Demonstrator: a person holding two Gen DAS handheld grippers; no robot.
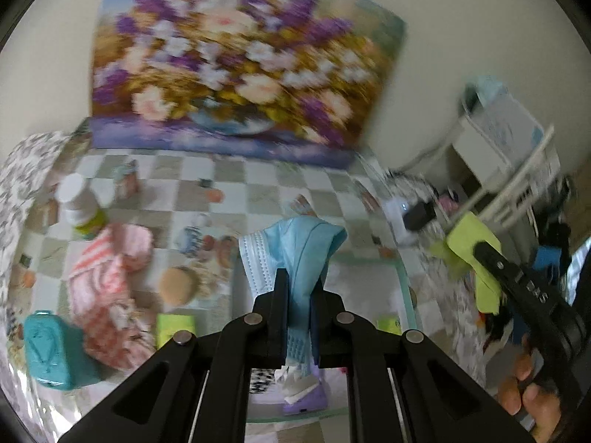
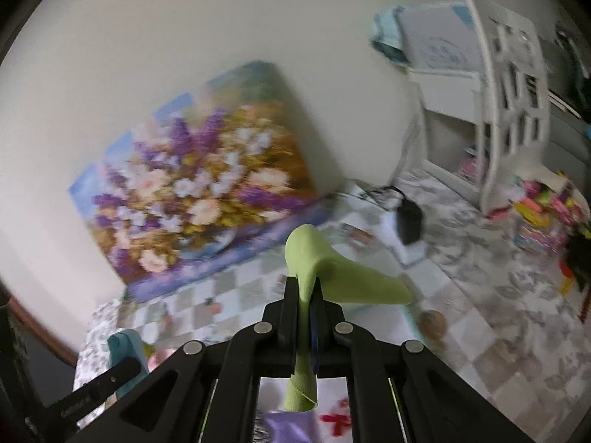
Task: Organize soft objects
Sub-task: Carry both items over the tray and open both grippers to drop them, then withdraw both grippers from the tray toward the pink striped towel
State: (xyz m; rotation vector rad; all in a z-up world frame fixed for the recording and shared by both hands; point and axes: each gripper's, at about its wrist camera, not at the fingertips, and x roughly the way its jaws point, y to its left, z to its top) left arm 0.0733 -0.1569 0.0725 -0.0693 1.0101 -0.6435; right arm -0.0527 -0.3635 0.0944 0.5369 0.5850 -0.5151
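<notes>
Left hand-held gripper (image 1: 299, 288) is clamped tight on a light blue cloth (image 1: 295, 247). The cloth sticks up past the fingertips, flops over, and its tail hangs down between the jaws, up off the desk (image 1: 258, 192).

Right hand-held gripper (image 2: 306, 288) is pinched shut on a lime green cloth (image 2: 314, 258). One end curls out to the right beyond the tips, the other dangles below the jaws. From the left camera it shows at the far right, green cloth raised above the desk's right edge.

A pink striped towel (image 1: 107, 277) lies on the checkered desk at left, near a teal case (image 1: 48, 350). A flower painting (image 1: 236, 66) leans against the far wall.

Writing: some lettering on the black gripper bodies, too blurred to read.
</notes>
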